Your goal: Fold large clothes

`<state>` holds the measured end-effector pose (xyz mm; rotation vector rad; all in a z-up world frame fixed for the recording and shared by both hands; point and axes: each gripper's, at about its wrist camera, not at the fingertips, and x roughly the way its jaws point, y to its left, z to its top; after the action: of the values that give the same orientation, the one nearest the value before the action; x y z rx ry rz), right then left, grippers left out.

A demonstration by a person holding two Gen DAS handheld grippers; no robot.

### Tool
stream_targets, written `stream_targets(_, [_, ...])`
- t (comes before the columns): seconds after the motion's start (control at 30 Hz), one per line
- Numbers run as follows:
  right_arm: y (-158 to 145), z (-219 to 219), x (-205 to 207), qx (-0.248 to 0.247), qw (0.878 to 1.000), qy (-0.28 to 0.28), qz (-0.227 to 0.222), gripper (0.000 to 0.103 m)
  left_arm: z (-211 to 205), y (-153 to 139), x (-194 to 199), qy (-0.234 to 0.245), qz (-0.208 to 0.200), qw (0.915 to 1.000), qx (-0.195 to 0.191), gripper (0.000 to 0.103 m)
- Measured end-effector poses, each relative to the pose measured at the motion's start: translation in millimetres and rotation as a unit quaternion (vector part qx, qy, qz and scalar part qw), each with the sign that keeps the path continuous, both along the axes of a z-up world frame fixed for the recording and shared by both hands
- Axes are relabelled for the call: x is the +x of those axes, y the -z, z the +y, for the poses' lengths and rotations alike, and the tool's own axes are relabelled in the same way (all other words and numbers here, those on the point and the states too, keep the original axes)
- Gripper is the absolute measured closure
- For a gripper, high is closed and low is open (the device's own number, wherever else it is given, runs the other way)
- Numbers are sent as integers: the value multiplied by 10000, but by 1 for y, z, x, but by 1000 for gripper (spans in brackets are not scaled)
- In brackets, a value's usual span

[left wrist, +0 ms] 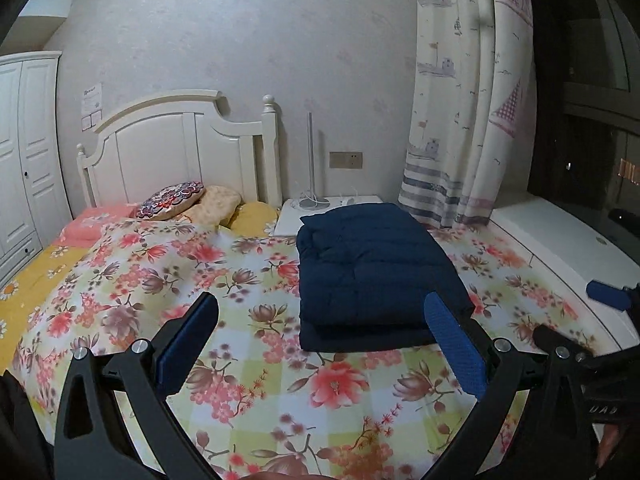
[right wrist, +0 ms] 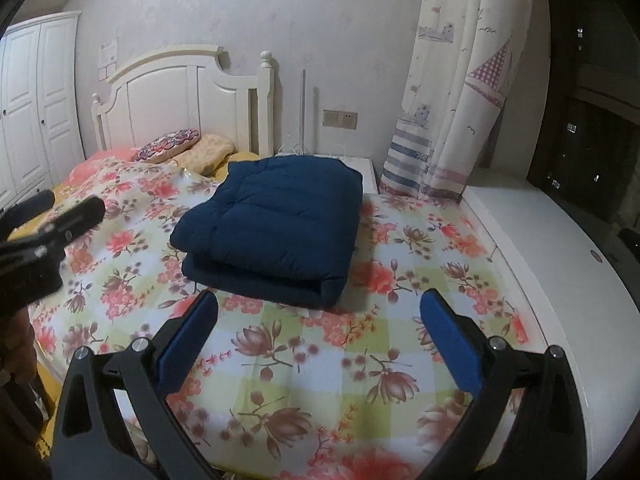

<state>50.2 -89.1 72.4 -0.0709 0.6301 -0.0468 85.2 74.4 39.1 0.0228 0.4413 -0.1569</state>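
A navy padded garment [left wrist: 372, 268] lies folded into a thick rectangle on the floral bedspread [left wrist: 248, 360]; it also shows in the right wrist view [right wrist: 276, 232]. My left gripper [left wrist: 320, 316] is open and empty, held above the bedspread just short of the garment's near edge. My right gripper [right wrist: 320, 312] is open and empty, also just short of that edge. The right gripper shows at the right edge of the left wrist view [left wrist: 608, 296]. The left gripper shows at the left edge of the right wrist view [right wrist: 60, 216].
Pillows [left wrist: 176, 200] lie by the white headboard [left wrist: 180, 148]. A white nightstand [left wrist: 320, 210] with a lamp base stands beyond the garment. A curtain [left wrist: 460, 120] and a white ledge [right wrist: 560, 280] are on the right. A white wardrobe [left wrist: 20, 152] stands at the left.
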Motion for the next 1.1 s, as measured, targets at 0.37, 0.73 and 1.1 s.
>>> stream_targets(0.37, [-8,4,-1,-29,9999,-57,-93,3,1,4,-2,-13,75,10000,27,4])
stream_targets(0.73, [-11,7,-3,-43,9998,-115,-145,3,2,7,-2,-51,83,9999,29,4])
stream_targets(1.1, [-13,8,-3,-28,9998,-122,-167,3,5,10,-3,-66,94,9999,48,4])
